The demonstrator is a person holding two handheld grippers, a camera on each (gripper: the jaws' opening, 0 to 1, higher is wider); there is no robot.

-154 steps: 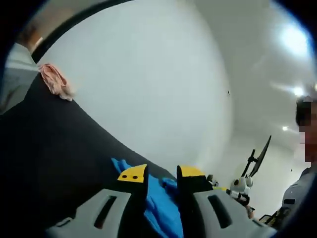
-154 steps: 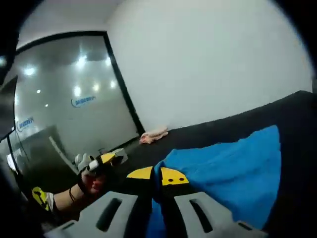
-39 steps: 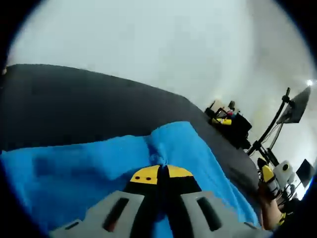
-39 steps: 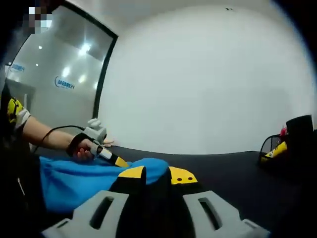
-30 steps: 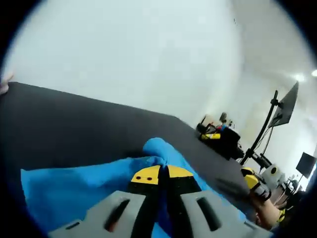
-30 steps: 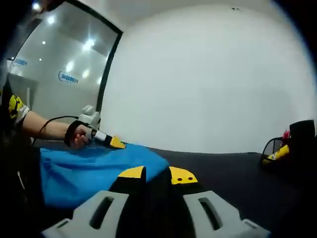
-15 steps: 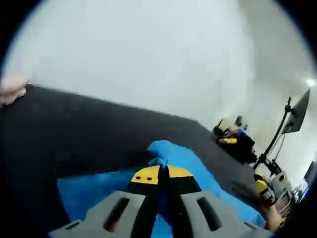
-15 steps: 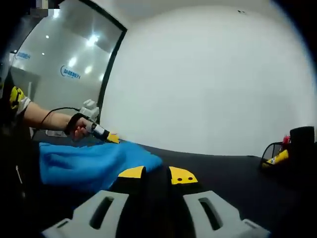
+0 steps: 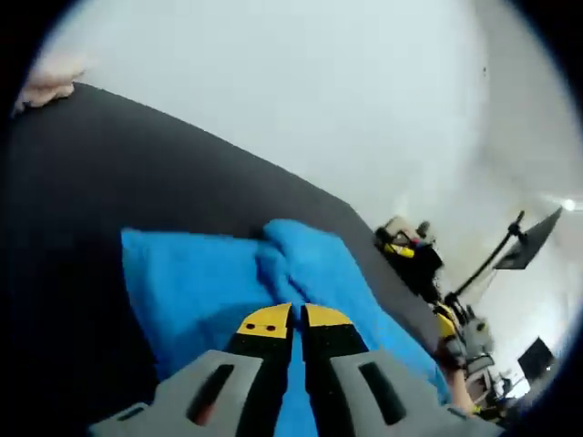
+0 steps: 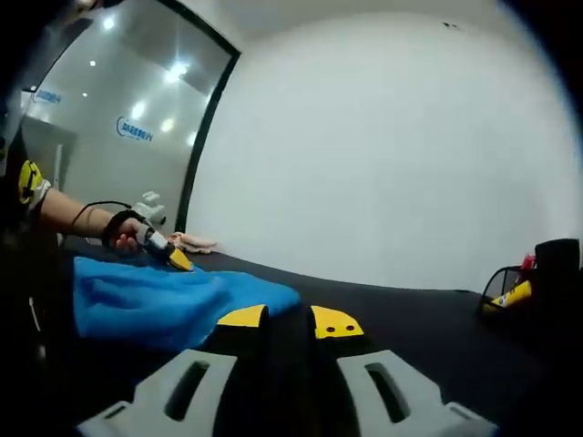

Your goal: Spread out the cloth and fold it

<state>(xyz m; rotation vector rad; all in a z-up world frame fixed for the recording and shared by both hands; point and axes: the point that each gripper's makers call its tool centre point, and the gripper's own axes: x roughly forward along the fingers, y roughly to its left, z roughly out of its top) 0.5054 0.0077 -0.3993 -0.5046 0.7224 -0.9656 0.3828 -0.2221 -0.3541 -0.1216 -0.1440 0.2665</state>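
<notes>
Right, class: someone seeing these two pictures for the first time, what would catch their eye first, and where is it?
The bright blue cloth on the black table stands out first, in front of the left gripper, whose yellow-tipped jaws are closed on it. Next, the same cloth lies left of the right gripper, and a small pink cloth sits at the table's far edge.

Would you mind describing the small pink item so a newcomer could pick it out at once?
Start from the wide black table running under the white wall. At its far edge, well beyond the blue cloth, sits a small crumpled pink rag. It is the one pale, bunched thing on that dark surface.
</notes>
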